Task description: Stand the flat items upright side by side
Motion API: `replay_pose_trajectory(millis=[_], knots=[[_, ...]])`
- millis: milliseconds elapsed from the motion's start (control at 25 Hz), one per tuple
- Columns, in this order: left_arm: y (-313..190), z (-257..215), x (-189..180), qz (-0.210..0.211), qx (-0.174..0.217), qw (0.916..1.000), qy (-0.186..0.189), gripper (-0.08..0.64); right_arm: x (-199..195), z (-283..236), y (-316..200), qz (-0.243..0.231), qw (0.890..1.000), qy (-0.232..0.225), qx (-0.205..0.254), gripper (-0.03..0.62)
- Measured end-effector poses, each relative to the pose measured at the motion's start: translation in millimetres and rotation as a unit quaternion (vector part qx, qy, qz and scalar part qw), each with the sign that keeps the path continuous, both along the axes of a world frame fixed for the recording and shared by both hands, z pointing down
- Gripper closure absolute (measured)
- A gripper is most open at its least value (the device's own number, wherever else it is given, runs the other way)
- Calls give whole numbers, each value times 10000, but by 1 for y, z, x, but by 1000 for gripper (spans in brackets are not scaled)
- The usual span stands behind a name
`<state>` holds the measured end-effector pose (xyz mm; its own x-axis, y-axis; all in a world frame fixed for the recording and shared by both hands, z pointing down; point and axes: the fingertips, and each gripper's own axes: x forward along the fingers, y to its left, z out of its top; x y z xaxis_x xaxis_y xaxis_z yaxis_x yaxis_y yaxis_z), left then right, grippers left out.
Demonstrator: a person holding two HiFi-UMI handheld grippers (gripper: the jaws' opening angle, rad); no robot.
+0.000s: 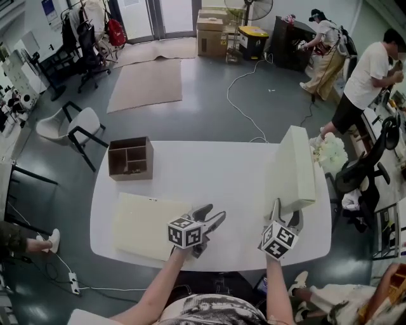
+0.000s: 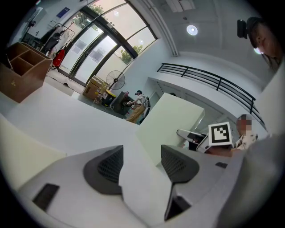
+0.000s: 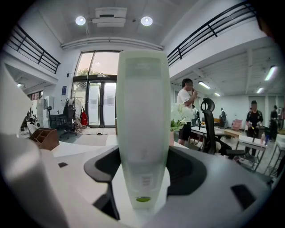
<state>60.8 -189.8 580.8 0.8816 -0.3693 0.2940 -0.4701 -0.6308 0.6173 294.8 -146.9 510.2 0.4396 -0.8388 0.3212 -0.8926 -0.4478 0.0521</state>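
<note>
Right gripper (image 1: 287, 214) fingers (image 3: 103, 168) clench the near edge of the upright box (image 1: 297, 168) at the desk's (image 1: 209, 171) right side. Left gripper (image 1: 213, 214) fingers (image 2: 107, 168) stand released and empty, just right of the flat box (image 1: 143, 225) lying front left.

Floor (image 1: 209, 108): smooth grey, all round the white tabletop (image 1: 209, 171).
Mat (image 1: 144, 82): beige, flat on the floor beyond the tabletop's far left corner.
Doors (image 1: 155, 16): dark-framed glass, far beyond the tabletop, daylight coming through.
Boxes (image 1: 212, 35): cardboard, stacked far beyond the tabletop, a standing fan (image 1: 254, 9) beside them.
Chairs: a white chair (image 1: 73, 127) left of the tabletop; a black office chair (image 1: 365, 171) right of it.
Cable (image 1: 244, 95): white, snaking away from the tabletop's far edge.
Ceiling: white, with round lights (image 3: 80, 20); black mezzanine railing (image 3: 209, 29) high above the tabletop.
</note>
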Motion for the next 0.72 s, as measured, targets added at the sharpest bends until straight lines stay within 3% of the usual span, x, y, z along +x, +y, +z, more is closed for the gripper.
replay_pose_trajectory(millis=[440, 720], knots=[[12, -10, -3, -110, 66, 9999, -18, 291, 5, 1, -1, -338, 9993, -123, -28, 270], [35, -32, -18, -440, 284, 9986, -20, 284, -1, 5, 12, -570, 9959, -694, 70, 270]])
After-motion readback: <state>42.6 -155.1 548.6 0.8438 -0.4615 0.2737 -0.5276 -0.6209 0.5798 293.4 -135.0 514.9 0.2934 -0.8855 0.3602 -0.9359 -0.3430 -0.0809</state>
